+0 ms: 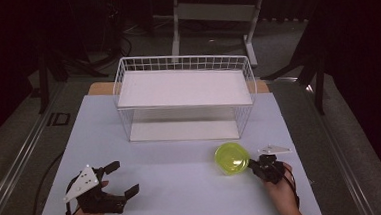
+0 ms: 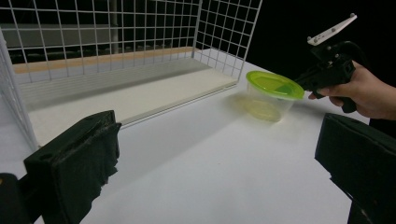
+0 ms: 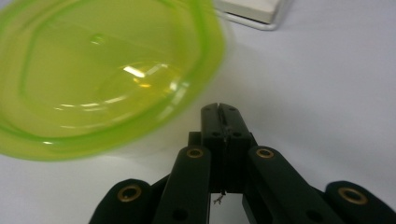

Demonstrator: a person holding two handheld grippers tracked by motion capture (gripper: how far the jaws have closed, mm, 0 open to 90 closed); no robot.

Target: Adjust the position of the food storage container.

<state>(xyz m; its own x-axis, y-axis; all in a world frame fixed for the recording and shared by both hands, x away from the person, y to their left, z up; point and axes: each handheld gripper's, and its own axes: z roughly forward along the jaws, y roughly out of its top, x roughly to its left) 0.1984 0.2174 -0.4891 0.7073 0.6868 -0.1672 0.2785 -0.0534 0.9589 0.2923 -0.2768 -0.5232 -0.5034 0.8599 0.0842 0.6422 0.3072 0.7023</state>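
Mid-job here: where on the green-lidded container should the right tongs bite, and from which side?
Take the green-lidded container by its overhanging lid rim, on the edge nearest the right tongs, coming in low and level from that side. The body is round, probably too wide to span, while the flat lip sticks out past the clear tub.

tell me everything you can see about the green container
The green container is a small round tub of see-through plastic with a bright lime-green rim or lid, seemingly empty. It sits upright on the white table, in front of the wire rack's right end and clear of it. The right gripper, jaws shut, is at its rim on the person's side; whether it pinches the rim or just touches it is unclear.
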